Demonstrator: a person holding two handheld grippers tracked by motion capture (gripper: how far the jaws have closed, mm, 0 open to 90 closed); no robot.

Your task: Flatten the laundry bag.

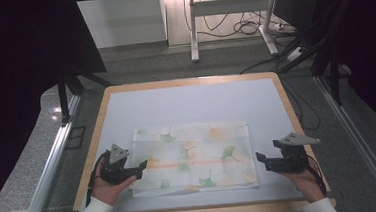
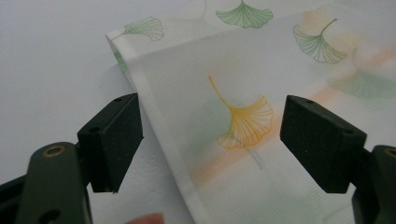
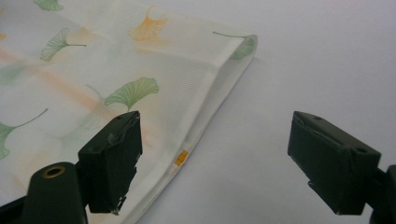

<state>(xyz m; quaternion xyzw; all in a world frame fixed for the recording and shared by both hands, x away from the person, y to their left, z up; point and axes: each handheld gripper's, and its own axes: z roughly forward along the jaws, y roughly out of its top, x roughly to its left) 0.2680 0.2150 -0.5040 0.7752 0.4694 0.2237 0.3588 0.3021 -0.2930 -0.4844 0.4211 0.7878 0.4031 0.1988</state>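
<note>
Left gripper, seen from above at the cloth's left edge, stood released, jaws wide apart, nothing pinched. In the left gripper view, straddled that edge: one jaw over the bare mat, the other over the printed fabric, pads apart from it; whether they hovered or rested on it could not be told. A fingertip cut off at the bottom of that view. Right gripper likewise released, jaws spread, just off the cloth's right edge. In the right gripper view, one jaw over the fabric near a small orange tag on the hem, the other over bare mat. Folded cloth, white with green and orange ginkgo leaves, lay flat on the near middle of the pale mat, between the two tools. Layers showed at the folded corners; their number hard to make out. Wooden table rim around the mat; both sleeves cut off at the bottom edge.
</note>
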